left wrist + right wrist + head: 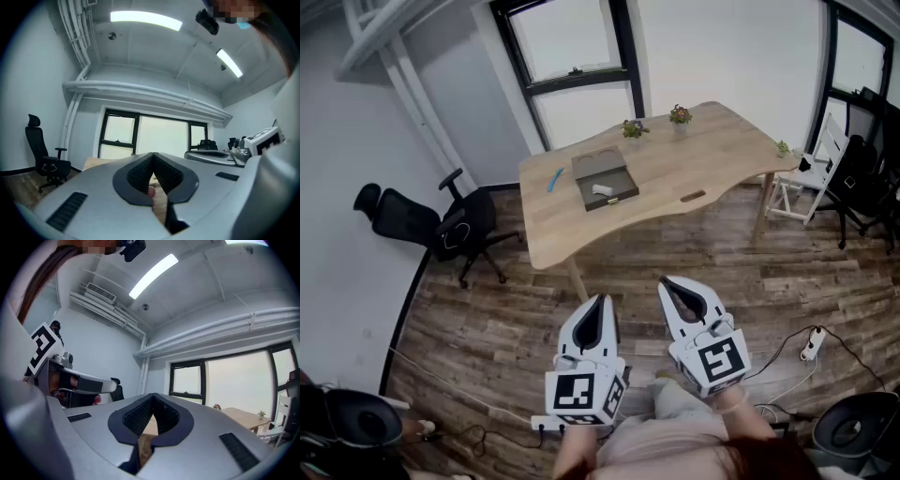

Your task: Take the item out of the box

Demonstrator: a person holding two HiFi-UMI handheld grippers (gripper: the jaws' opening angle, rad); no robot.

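Across the room, a dark open box (607, 183) lies on the wooden table (675, 164) with a small white item (602, 190) inside it. Both grippers are held low and close to the person's body, over the floor and well short of the table. The left gripper (602, 300) has its jaws together and holds nothing. My right gripper (667, 280) is likewise shut and empty. In the left gripper view the left gripper (153, 154) points level toward the windows. In the right gripper view the right gripper (153, 395) does the same.
A blue stick-like object (555, 179) lies left of the box. Two small potted plants (633, 127) stand at the table's far edge. A black office chair (441, 225) is left of the table, a white chair (811, 183) right. A power strip (811, 345) and cables lie on the floor.
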